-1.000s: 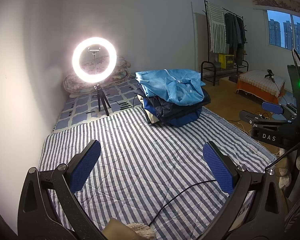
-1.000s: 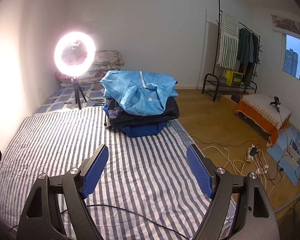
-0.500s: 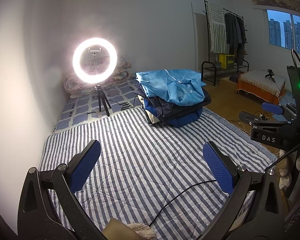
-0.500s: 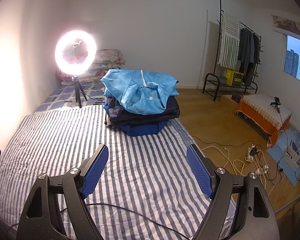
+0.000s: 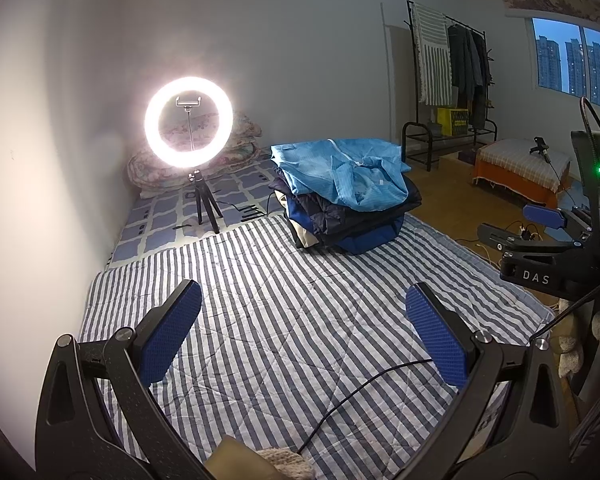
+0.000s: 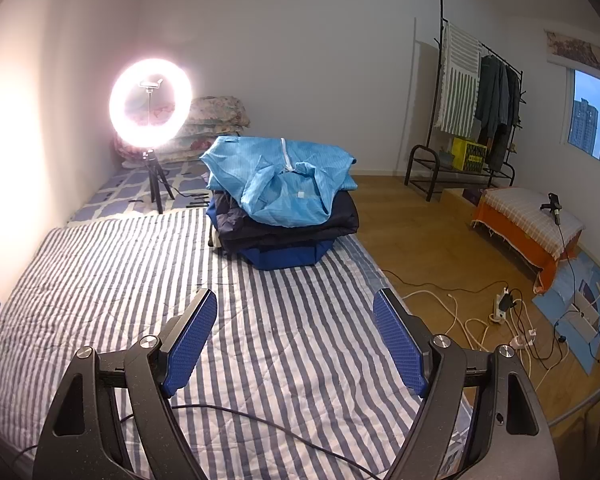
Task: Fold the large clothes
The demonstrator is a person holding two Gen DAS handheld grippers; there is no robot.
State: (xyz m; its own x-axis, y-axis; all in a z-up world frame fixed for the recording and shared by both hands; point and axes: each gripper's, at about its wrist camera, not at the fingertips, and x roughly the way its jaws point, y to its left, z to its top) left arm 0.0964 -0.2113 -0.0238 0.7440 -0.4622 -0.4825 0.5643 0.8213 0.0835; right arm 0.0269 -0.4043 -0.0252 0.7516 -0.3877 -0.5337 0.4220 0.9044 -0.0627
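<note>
The left claw (image 5: pixel 302 326) hangs over the striped quilt (image 5: pixel 284 320) with its blue pads wide apart and nothing between them. The right claw (image 6: pixel 294 336) is spread just as wide and also empty; in the left wrist view it shows only as a black frame cut off by the right edge.

The pile of clothes (image 6: pixel 284 208) sits at the far end of the quilt, well apart from both claws. A light blue garment (image 6: pixel 280 180) lies crumpled on top; under it are dark navy layers and a brighter blue one at the bottom. How many pieces the pile holds cannot be told, since each hides most of the one below.

A ring light (image 6: pixel 151 109) on a tripod stands left of the pile, its glare washing out the folded bedding behind it. A black cable (image 6: pixel 260 424) crosses the near quilt and runs out of view beneath the claw frames. The pale, knitted thing at the bottom edge of the left wrist view is cut off and cannot be identified.
</note>
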